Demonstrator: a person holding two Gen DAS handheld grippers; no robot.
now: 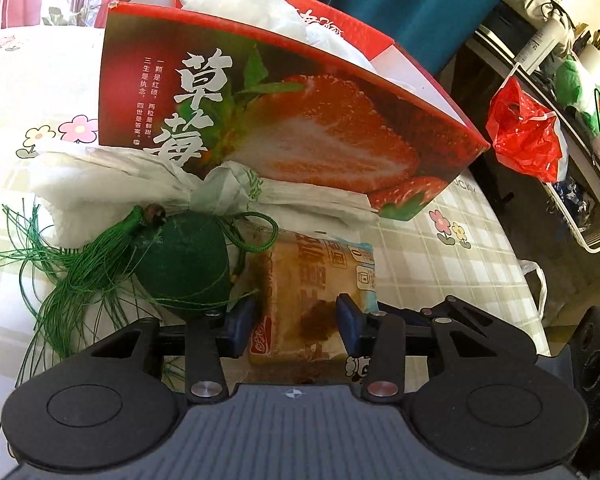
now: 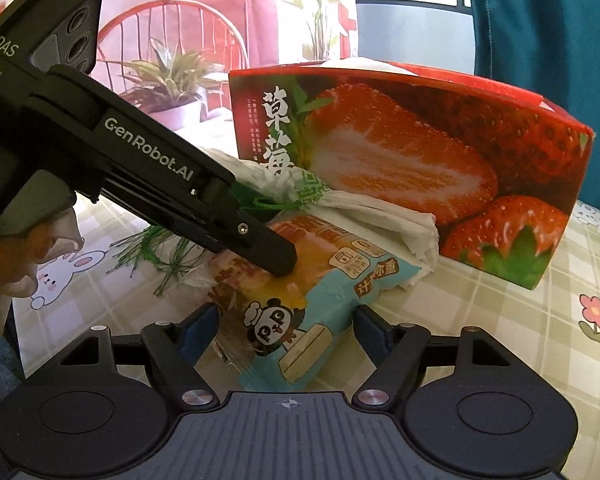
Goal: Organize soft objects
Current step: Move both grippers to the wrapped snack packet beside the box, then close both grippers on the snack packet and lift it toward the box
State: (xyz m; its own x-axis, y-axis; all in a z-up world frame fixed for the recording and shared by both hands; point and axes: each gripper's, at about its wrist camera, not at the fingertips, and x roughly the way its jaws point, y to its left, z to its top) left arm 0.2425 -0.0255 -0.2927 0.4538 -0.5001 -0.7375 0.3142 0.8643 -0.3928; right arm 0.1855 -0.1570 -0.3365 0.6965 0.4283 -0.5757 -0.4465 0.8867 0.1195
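Checked tabletop [image 1: 480, 248] under a pale cloth printed with cartoon flowers and a rabbit, with a teal curtain, a window and a cluttered shelf behind. Item one: strawberry box [image 1: 284, 112], red card, open at the top, large white Chinese characters reading 草莓 beside a halved strawberry, with smaller columns of characters too fine to read; white soft packing shows inside it, so it is judged to be the collecting bin. Item two: snack packet [image 2: 300, 292], a soft clear-and-teal wrapper around a bread-like piece, printed with a panda in a chef's hat, an orange band and characters including 计…称重; it lies flat on the cloth just in front of the box, not yet in it. Item three: folded white bag [image 1: 140, 184] with green print, wedged against the foot of the box. Item four: green ball [image 1: 184, 264] with cord, bead and loose tassel, resting against the bag and just beside the packet. Left gripper [image 1: 296, 320], body marked "GenRobot.AI" and "DAS", its blue fingers [image 1: 240, 320] part open and straddling the packet's far end; seen from the right wrist its tip lies on the wrapper's top, apparently steadying it, though a firm pinch cannot be confirmed. Right gripper [image 2: 286, 332], fingers set wide to either side of the packet's near, panda end, not pressing on it. Judged purpose: a two-ended approach so the limp wrapper does not sag or slide when lifted toward the box.
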